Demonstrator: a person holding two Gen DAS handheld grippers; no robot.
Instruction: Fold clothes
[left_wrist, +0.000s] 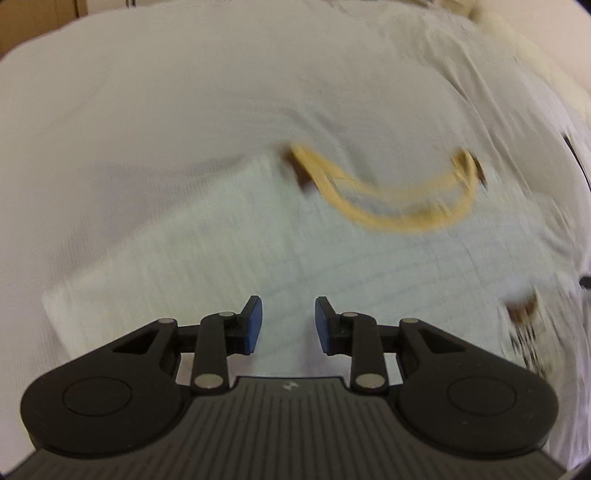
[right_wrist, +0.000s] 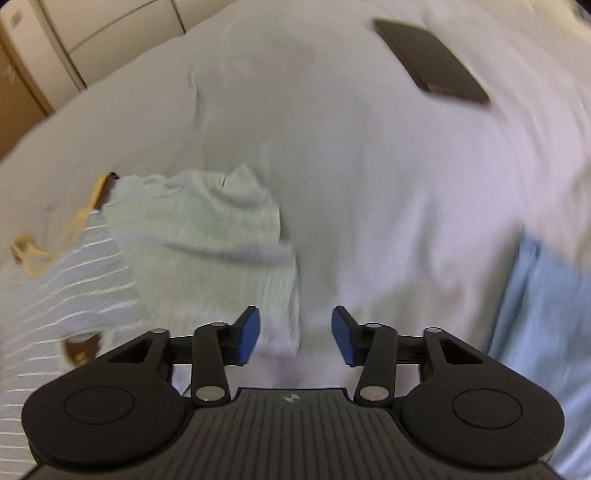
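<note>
I held both hand-held grippers, left (left_wrist: 288, 325) and right (right_wrist: 295, 336), spread and empty; the pale shirt (right_wrist: 207, 236) with yellow collar (left_wrist: 391, 195) lay at twelve o'clock on white bedding (left_wrist: 147, 110).

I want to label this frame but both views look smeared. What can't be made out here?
- Left wrist view: the striped shirt is motion-blurred; its yellow collar trim is only a streak.
- Left wrist view: a brown print at the right edge is unreadable.
- Right wrist view: the dark flat object is too blurred to identify.
- Right wrist view: the light blue cloth is cut off by the frame edge.
</note>
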